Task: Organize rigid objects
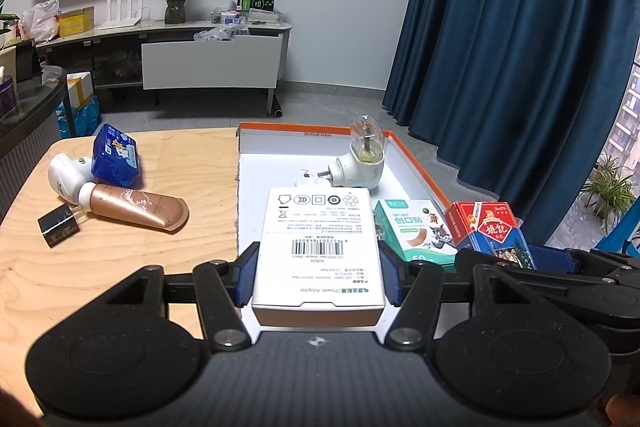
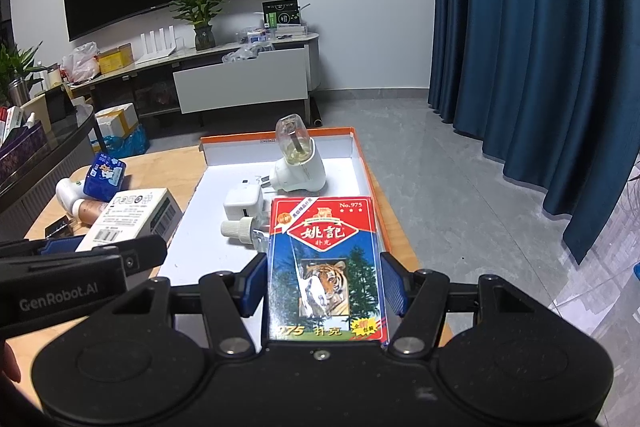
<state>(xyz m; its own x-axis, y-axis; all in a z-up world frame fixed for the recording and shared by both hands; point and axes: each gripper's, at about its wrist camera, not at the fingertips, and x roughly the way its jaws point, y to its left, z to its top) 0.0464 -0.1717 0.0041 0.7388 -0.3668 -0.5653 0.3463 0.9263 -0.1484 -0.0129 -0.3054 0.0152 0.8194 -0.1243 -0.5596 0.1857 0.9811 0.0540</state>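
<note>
The left gripper point(image 1: 318, 269) has its blue-padded fingers point(image 1: 247, 274) clenched on the long sides of a white power-adapter box point(image 1: 318, 247), a smooth, sharp-edged carton held label-up and level, probably so it can go down flat. It hangs over the near-left corner of the orange-rimmed tray point(image 1: 416, 163), partly across the tray's left wall.

The right gripper point(image 2: 323, 281) grasps a deck of playing cards point(image 2: 326, 267) the same way, its fingers point(image 2: 394, 283) pressing the narrow edges; the glossy wrapper with a tiger print is torn and curling down the middle. The deck sits over the tray's near-right part, which seems its intended spot.

Inside the tray, a rounded white plug-in vaporizer point(image 2: 298, 163) with a clear glass bottle stands toward the far wall, a square white plug point(image 2: 242, 201) nearer, and a ribbed white cap point(image 2: 238, 228) nearer still. A green plaster box point(image 1: 414, 233) lies near the tray's front.

Left of the tray, on the pale wooden worktop point(image 1: 120, 267), wait a bronze tube point(image 1: 136, 209), a blue packet point(image 1: 116, 155) and a small black block point(image 1: 58, 225).
</note>
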